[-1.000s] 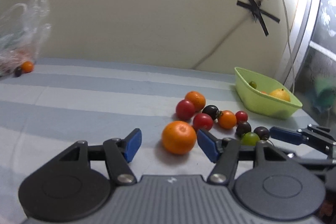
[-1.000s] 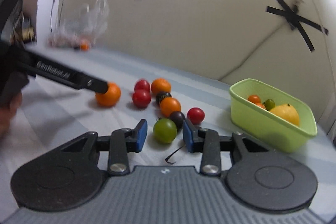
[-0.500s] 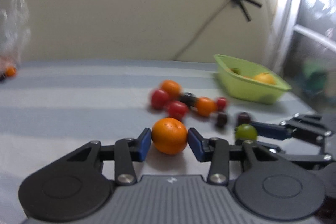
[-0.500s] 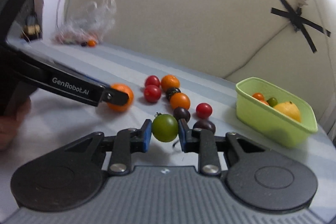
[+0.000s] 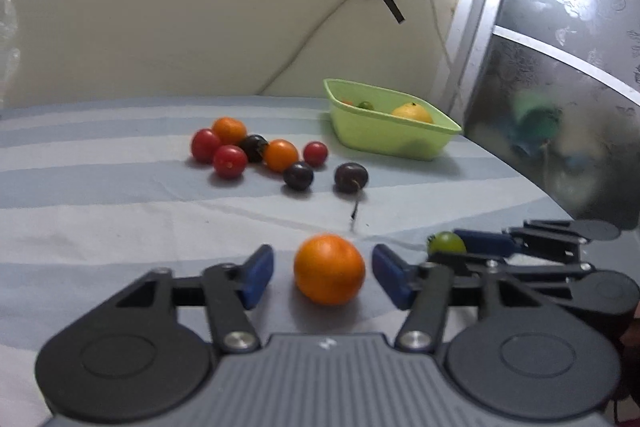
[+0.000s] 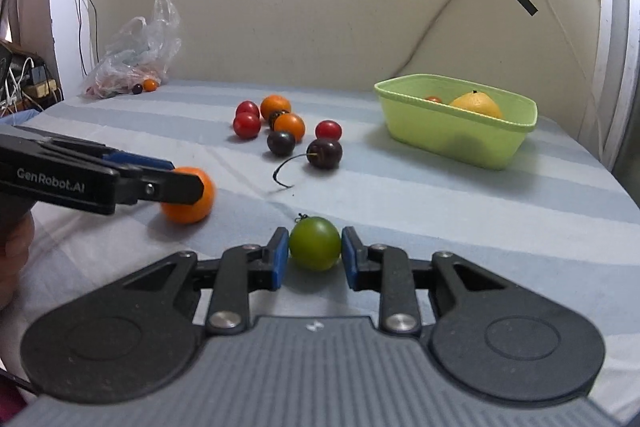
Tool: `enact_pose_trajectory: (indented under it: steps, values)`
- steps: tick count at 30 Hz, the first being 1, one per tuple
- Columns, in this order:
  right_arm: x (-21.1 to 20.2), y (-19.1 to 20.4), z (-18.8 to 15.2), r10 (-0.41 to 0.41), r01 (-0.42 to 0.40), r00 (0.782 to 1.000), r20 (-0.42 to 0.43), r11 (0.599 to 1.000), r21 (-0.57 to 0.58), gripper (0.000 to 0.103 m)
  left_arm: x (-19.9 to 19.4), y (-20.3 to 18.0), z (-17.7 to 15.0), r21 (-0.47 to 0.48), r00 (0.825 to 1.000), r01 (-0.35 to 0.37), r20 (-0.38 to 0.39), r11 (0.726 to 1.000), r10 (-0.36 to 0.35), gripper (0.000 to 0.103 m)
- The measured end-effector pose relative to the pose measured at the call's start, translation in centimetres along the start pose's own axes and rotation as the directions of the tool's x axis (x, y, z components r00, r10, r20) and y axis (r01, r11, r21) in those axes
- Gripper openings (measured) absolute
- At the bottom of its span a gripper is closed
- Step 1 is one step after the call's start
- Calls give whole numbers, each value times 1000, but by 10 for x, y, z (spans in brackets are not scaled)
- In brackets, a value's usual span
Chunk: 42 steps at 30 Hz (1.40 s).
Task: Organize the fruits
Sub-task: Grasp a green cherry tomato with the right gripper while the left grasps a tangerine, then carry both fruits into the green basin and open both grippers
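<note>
Low in the frame, an orange [image 5: 329, 274] is flanked by the spread left gripper [image 5: 323, 274], untouched by either pad. Meanwhile a green tomato [image 6: 315, 243] is pinched by the right gripper [image 6: 315, 254] at lower centre; the bowl [image 6: 456, 135] is seen at upper right.

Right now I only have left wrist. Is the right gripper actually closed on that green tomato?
Observer: Yes. In the right wrist view, the right gripper has both blue pads against the sides of the green tomato.
Operator: Any fruit outside my frame?
Observer: Two. A small orange fruit and a dark fruit lie beside a plastic bag at the far back left.
</note>
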State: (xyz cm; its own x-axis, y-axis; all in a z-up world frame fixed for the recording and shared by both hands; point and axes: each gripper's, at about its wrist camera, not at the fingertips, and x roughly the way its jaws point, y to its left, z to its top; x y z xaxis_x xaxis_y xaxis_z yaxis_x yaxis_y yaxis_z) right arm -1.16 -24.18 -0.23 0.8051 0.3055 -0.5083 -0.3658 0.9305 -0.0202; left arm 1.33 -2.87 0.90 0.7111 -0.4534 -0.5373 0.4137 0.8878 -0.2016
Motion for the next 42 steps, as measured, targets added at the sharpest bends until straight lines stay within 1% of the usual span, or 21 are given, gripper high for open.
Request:
enact_pose_trajectory:
  steps: [1, 3, 5, 7, 10, 11, 13, 14, 16, 18, 20, 22, 24, 27, 31, 34, 37, 39, 40, 41, 42]
  values:
    - [-1, 0, -1, 5, -5, 1000, 2, 1000, -5, 32, -2, -1, 1, 5, 1000, -5, 3, 1000, 5, 58]
    - [-1, 0, -2, 15, -15, 1000, -1, 1000, -7, 32, -5, -3, 0, 13, 1000, -18, 12, 1000, 18, 64]
    - [-1, -3, -4, 25, -26, 1000, -11, 1000, -8, 32, -8, -8, 0, 31, 1000, -24, 14, 999, 23, 67]
    - [-1, -4, -7, 31, -32, 999, -16, 999, -7, 32, -8, -14, -4, 59, 1000, -30, 8, 998, 30, 67]
    - [-2, -8, -7, 44, -44, 999, -15, 999, -9, 32, -5, -19, -9, 100, 998, -59, -6, 993, 60, 67]
    - [-2, -9, -7, 48, -48, 999, -15, 999, -12, 32, -2, -19, -10, 104, 998, -66, -13, 992, 67, 64]
    - [-2, -9, -8, 53, -53, 999, -13, 998, -24, 30, 4, -17, -9, 100, 997, -67, -42, 993, 71, 46]
    - [-3, -9, -8, 53, -53, 999, -9, 998, -33, 29, 6, -17, -9, 104, 996, -82, -38, 991, 87, 42]
    - [-5, -12, -8, 61, -60, 998, 9, 998, -25, 29, 6, -16, -6, 104, 996, -75, -39, 992, 79, 41]
    - [-4, -20, -2, 55, -55, 998, 31, 999, -1, 29, 10, -16, 1, 91, 997, -51, -50, 995, 56, 41]
    - [-3, -31, 10, 33, -35, 996, 78, 999, 24, 29, 16, -17, 14, 85, 999, -22, -48, 996, 26, 41]
    - [-2, -43, 25, 4, -9, 993, 121, 999, 39, 29, 24, -22, 35, 97, 1000, -7, -20, 995, 8, 41]
    - [0, -56, 41, -29, 22, 984, 178, 999, 42, 29, 35, -28, 58, 113, 1000, 13, 17, 993, -15, 41]
    - [11, -78, 58, -106, 95, 967, 233, 994, 61, 29, 61, -40, 92, 148, 998, 9, 53, 989, -17, 41]
    - [35, -117, 72, -186, 158, 959, 212, 977, 143, 30, 104, -56, 126, 150, 999, 29, 38, 988, -35, 42]
    - [52, -134, 77, -214, 186, 958, 190, 970, 154, 30, 139, -64, 143, 152, 999, 27, 15, 988, -29, 42]
    - [66, -146, 76, -225, 195, 960, 169, 964, 178, 31, 170, -69, 154, 135, 999, 47, -25, 990, -44, 42]
    - [69, -150, 72, -230, 192, 955, 186, 960, 202, 36, 187, -72, 157, 128, 998, 57, -45, 990, -51, 43]
    - [69, -151, 71, -249, 211, 951, 185, 956, 206, 43, 194, -74, 157, 127, 997, 60, -51, 990, -54, 43]
    - [69, -152, 71, -256, 216, 948, 190, 954, 207, 54, 198, -73, 159, 119, 997, 66, -53, 991, -60, 46]
    - [66, -153, 70, -252, 206, 945, 209, 954, 217, 55, 202, -73, 160, 114, 996, 72, -54, 991, -66, 51]
